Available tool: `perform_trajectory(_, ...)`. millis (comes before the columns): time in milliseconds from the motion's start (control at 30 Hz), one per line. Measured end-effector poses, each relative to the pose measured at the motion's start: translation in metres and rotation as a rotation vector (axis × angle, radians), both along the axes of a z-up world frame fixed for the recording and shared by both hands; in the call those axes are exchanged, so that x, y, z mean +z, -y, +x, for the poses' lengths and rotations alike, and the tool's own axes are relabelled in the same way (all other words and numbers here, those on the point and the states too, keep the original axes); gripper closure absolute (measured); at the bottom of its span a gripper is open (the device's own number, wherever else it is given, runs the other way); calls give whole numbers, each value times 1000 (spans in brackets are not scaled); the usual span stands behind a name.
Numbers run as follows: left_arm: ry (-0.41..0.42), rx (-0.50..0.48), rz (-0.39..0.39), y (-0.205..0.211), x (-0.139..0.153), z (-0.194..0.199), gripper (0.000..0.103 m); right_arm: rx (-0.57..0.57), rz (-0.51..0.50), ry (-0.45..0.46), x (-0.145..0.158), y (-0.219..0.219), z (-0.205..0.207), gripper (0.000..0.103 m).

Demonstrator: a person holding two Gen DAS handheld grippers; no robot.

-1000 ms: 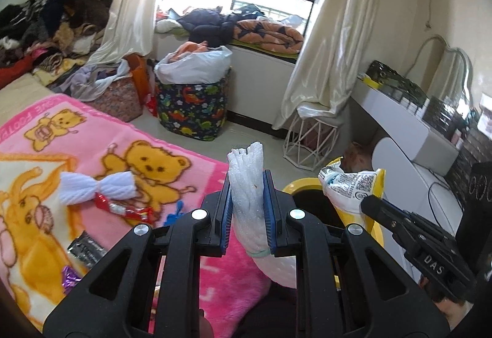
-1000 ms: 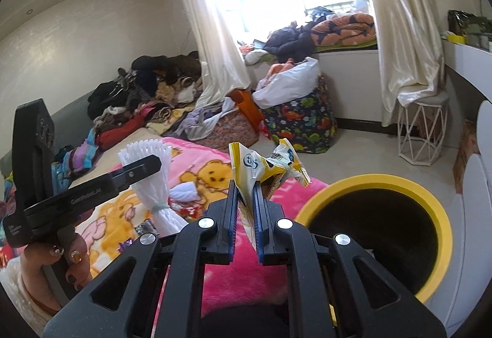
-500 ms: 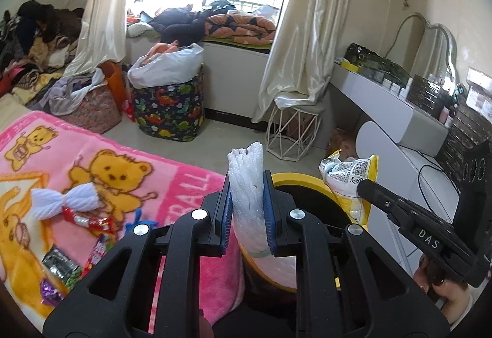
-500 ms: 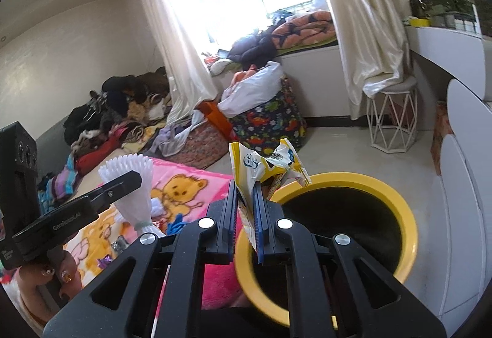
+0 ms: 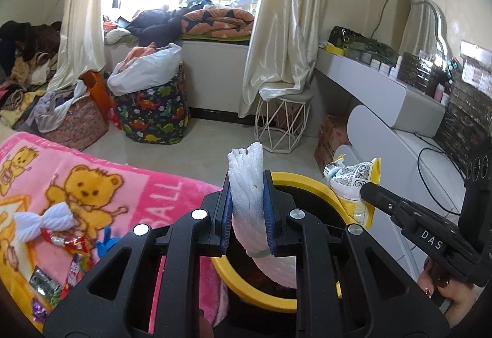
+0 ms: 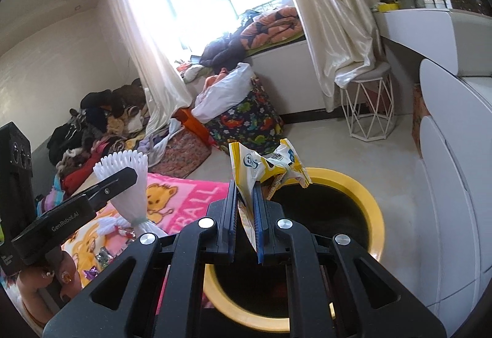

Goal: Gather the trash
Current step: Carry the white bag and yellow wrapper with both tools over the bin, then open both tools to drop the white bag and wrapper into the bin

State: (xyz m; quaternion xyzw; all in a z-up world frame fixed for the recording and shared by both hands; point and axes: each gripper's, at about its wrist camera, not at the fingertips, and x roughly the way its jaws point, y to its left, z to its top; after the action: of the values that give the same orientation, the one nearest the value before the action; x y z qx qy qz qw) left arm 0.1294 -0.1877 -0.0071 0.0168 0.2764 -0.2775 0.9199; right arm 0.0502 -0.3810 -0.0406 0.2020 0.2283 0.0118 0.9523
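Below both hand-held grippers the yellow-rimmed bin (image 6: pixel 373 216) gapes unobstructed; pink blanket (image 5: pixel 172 193) crowds its left, white cabinet (image 6: pixel 446 184) its right.

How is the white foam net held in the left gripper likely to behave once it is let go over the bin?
The foam net probably weighs little: its open mesh stands up unsupported above the left gripper. It looks squashy, pinched narrow between the pads. It may drift rather than fall straight into the yellow bin.

right gripper (image 5: pixel 367 190): "DAS" | left gripper (image 6: pixel 123 181): "GenRobot.AI" | blanket (image 5: pixel 129 184): "BALL"
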Motion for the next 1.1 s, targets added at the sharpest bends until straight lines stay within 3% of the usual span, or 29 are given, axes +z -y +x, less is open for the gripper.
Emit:
perform_trajectory(633, -86, -72, 105, 47, -49, 25, 90, 6, 45, -124, -39, 22, 18, 93)
perform_trajectory(833, -133, -52, 114, 52, -66, 46, 88, 13, 51, -173, -51, 24, 25, 90)
perform_trajectory(933, -180, -38, 110, 51, -76, 55, 64, -1, 76, -203, -59, 28, 28, 75)
perform_trajectory(967, -187, -37, 107, 51, -78, 56, 54, -18, 76, -209, -62, 29, 28, 61)
perform_trajectory(1000, -193, -39, 97, 50, -79, 56, 45, -29, 78, -205, -63, 30, 27, 54)
perform_trajectory(1100, -198, -32, 79, 45, -82, 54, 23, -51, 86, -204, -65, 35, 26, 50)
